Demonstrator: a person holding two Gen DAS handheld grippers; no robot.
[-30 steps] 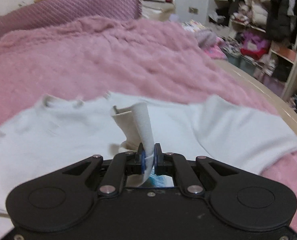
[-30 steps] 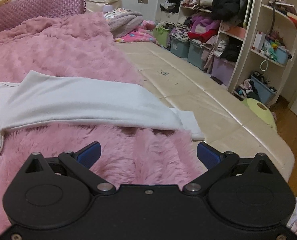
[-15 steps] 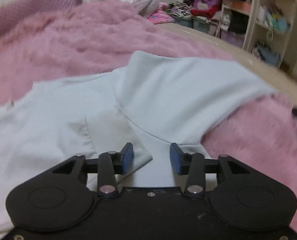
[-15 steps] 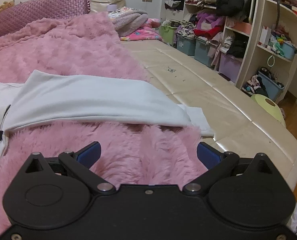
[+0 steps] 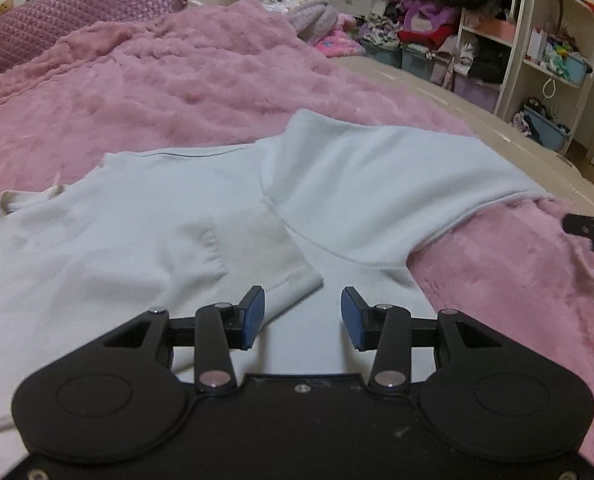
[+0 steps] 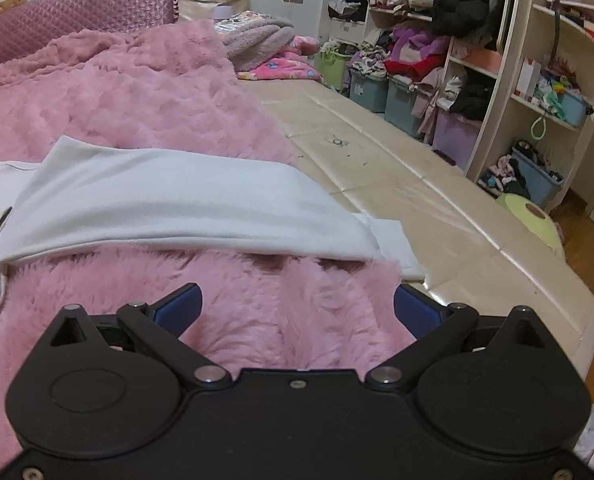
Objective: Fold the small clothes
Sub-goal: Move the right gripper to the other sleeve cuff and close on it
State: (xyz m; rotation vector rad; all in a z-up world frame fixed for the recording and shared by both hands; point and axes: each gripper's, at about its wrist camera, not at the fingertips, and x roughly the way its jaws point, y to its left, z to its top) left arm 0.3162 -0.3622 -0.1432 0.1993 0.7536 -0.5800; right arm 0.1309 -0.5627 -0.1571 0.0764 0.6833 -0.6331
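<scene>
Two grippers hover low over a bed, both empty. At the far left, the quilted purple headboard stands behind a shaggy pink blanket with a deep, tufted pile. On that blanket lies the shirt, a pale, smooth knit spread mostly flat, its ribbed neckline at the left edge. One sleeve is folded inward across the body, its cuff ending just ahead of the left gripper, whose blue-padded fingers stand apart with nothing between them, above the shirt's lower part. The other sleeve stretches wide to the right, lying in a soft, rounded fold over the fur.

From the right wrist view, that sleeve lies as a long smooth band across the blanket, its cuff reaching the bare, glossy cream mattress. The right gripper sits near it over pink fur, fingers spread wide. Cluttered shelves fill the right side.
</scene>
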